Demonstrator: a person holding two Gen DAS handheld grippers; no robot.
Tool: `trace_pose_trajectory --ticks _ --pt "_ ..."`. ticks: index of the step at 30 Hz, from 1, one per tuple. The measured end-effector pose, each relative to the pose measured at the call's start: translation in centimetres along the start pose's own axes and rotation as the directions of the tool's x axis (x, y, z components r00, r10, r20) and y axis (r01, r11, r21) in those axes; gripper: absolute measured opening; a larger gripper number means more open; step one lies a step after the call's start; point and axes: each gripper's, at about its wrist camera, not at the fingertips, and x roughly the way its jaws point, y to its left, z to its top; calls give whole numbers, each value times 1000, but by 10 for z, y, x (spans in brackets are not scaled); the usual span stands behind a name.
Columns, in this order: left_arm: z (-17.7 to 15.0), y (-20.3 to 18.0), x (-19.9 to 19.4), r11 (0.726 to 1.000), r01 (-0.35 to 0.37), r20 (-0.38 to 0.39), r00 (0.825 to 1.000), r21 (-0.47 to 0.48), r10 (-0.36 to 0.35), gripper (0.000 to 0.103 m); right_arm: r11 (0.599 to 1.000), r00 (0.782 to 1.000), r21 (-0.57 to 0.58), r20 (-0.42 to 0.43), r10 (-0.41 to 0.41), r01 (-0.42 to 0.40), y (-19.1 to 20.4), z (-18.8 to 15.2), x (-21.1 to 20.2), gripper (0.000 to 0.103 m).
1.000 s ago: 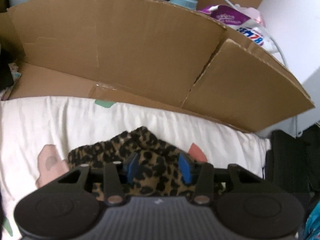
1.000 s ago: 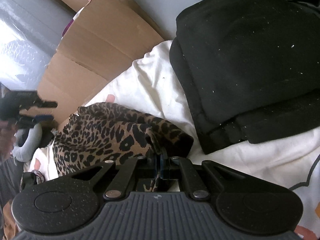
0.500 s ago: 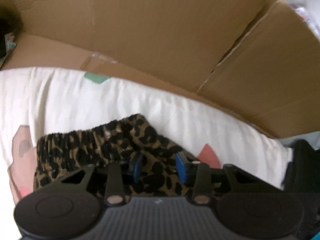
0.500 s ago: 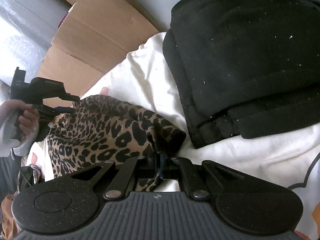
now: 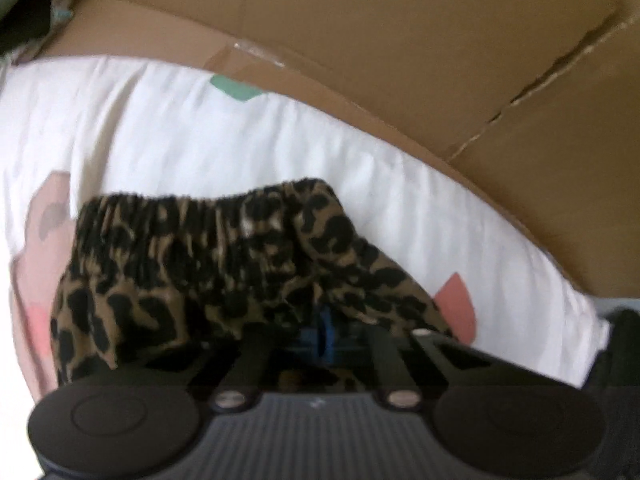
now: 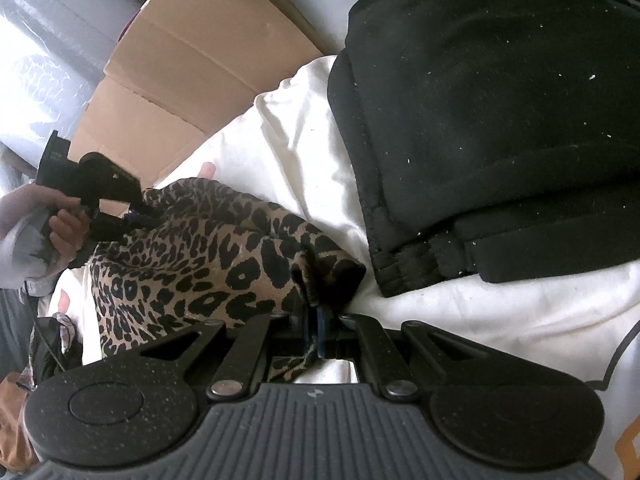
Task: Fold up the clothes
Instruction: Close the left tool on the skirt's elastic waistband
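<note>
Leopard-print garment [image 6: 192, 256] on white bedsheet [image 6: 288, 152]: left claw [image 5: 320, 334] just clamped waistband, right claw [image 6: 314, 320] clenched on corner near black clothes pile [image 6: 500, 120]. Risk: thin bite slips once lifted.

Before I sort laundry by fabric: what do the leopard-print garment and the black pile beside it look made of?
Leopard-print garment: thin, soft woven or knit cloth, matte; it drapes, and its band is gathered like elastic. Folded black clothes: thicker, fleecy-looking knit with ribbed hems, matte, speckled with lint. Exact fibre can't be told.
</note>
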Motion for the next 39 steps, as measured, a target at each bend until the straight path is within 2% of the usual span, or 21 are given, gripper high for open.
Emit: trace_pose_trajectory --ticks 4,8,11,15,22,28,33,39 --pt "-5 1 -19 999 34 41 999 2 -34 1 1000 1000 19 7 10 -11 -2 0 -2 5" --pt "-9 -13 -44 997 48 93 994 54 -53 0 999 999 26 25 22 -23 -4 1 -7 3" --pt "-8 -26 -48 994 74 84 993 78 -80 0 999 999 39 35 22 -23 -7 2 -10 2" --pt "-5 -33 -40 994 98 73 992 49 -101 0 999 999 47 44 13 -15 -9 2 -14 2" --pt "8 -20 -8 985 166 92 982 -35 -162 0 999 999 46 38 13 -15 -11 3 -16 2" --pt "13 -12 -18 966 248 128 963 -76 -237 0 999 998 28 58 23 -25 -7 9 -22 2" --pt "15 -14 -9 966 252 89 965 -61 -246 0 999 999 39 48 6 -8 -9 8 -20 2" --pt "-1 -33 3 961 277 -11 961 10 -277 4 999 999 47 33 -11 10 -13 5 -16 2"
